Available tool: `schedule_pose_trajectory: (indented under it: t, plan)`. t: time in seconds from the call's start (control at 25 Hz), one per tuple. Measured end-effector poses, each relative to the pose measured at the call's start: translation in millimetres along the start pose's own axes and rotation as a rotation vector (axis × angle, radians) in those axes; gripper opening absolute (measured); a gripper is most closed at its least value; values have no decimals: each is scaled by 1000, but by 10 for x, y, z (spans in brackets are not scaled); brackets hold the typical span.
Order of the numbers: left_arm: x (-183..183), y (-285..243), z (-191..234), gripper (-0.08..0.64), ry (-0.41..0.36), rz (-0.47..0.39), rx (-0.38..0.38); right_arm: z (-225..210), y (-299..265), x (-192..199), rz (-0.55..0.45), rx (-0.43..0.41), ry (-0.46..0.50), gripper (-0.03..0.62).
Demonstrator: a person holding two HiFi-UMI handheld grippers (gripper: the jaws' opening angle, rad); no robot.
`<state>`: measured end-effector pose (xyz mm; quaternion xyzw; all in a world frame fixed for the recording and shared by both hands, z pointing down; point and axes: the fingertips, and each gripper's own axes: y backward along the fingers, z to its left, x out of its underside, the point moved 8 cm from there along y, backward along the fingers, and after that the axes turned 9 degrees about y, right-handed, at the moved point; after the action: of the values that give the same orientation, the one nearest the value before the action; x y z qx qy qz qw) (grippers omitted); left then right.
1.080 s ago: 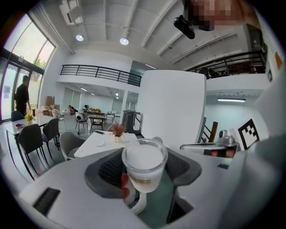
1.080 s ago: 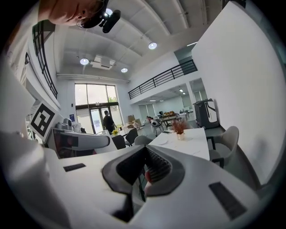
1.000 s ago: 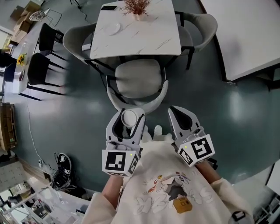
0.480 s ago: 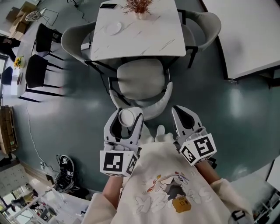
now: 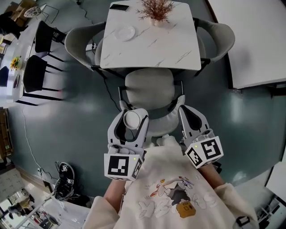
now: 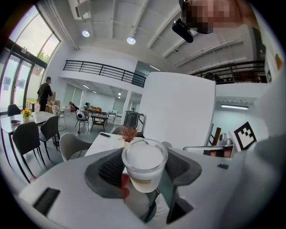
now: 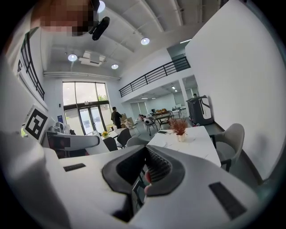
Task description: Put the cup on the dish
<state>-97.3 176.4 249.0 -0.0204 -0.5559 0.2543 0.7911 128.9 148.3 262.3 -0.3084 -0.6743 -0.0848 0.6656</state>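
Observation:
A small white cup with a clear rim sits upright between the jaws of my left gripper, which is shut on it; in the left gripper view the cup fills the gap between the dark pads. The white dish lies on the far left part of a white marble table, well ahead of both grippers. My right gripper is held beside the left one, jaws together with nothing in them. Both hang over the floor, just short of a grey chair.
A dried plant in a pot and a dark phone are on the table's far side. Grey chairs flank the table left and right. Another white table stands at the right, black chairs at the left.
The table and the near chair have slid down the head view, closer to the grippers. Both grippers keep their pose, the cup still held in the left one.

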Motion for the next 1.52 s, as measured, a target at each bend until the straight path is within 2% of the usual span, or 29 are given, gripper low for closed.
schedule_pose_trajectory:
  t: [0.16, 0.4, 0.56, 1.0, 1.2, 1.52]
  plan:
    - [-81, -225, 419, 275, 15, 14, 34, 89, -371, -88, 11, 45, 15, 5]
    - [-44, -603, 867, 275, 80, 69, 70, 166, -637, -206, 40, 90, 51, 5]
    - [-60, -753, 847, 275, 81, 94, 101, 107, -697, -86, 83, 113, 21, 5]
    - [-331, -1176, 702, 275, 23, 127, 130, -199, -943, -196, 45, 127, -41, 5]
    - [-451, -1272, 639, 275, 5, 107, 113, -274, -1062, -167, 58, 90, -64, 5]
    - [-350, -1458, 787, 275, -19, 98, 43, -376, -1486, -24, 62, 9, -80, 5]
